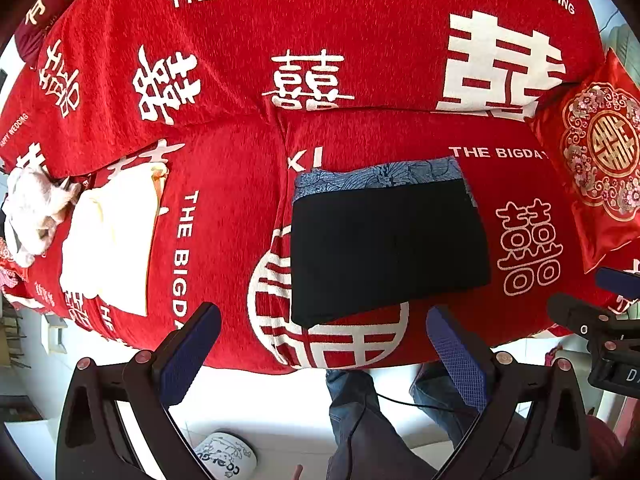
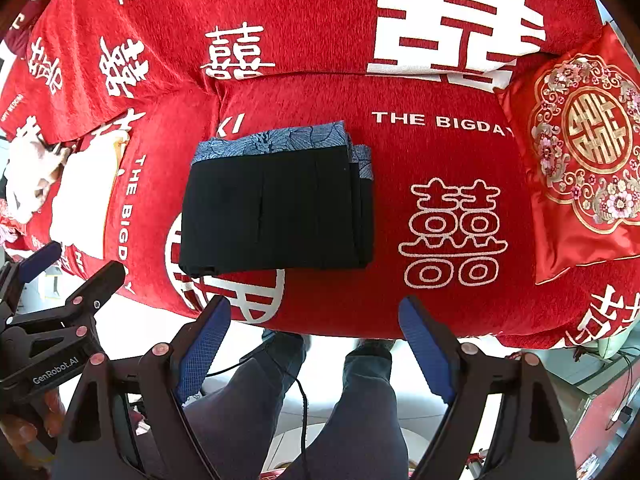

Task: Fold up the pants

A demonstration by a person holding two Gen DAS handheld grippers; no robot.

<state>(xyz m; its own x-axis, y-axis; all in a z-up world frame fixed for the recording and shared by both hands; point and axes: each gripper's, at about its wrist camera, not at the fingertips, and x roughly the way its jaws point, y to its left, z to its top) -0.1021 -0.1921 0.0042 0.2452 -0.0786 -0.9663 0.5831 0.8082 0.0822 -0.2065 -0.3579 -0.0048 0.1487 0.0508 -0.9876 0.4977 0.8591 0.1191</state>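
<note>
Red sofa cover (image 2: 460,152) bears folded black pants (image 2: 276,208); both hand-held grippers, left (image 1: 324,356) and right (image 2: 316,344), gape wide.

A home living room; a sofa (image 2: 320,20) under a red wedding-print cover, an embroidered cushion (image 2: 584,152) at its end

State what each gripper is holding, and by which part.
Nothing. The left gripper and right gripper are both open, clear of the folded pants on the sofa.

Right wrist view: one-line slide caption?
Folded black pants with blue patterned waistband lie on the red sofa cover; open right gripper hovers in front, empty.
</note>
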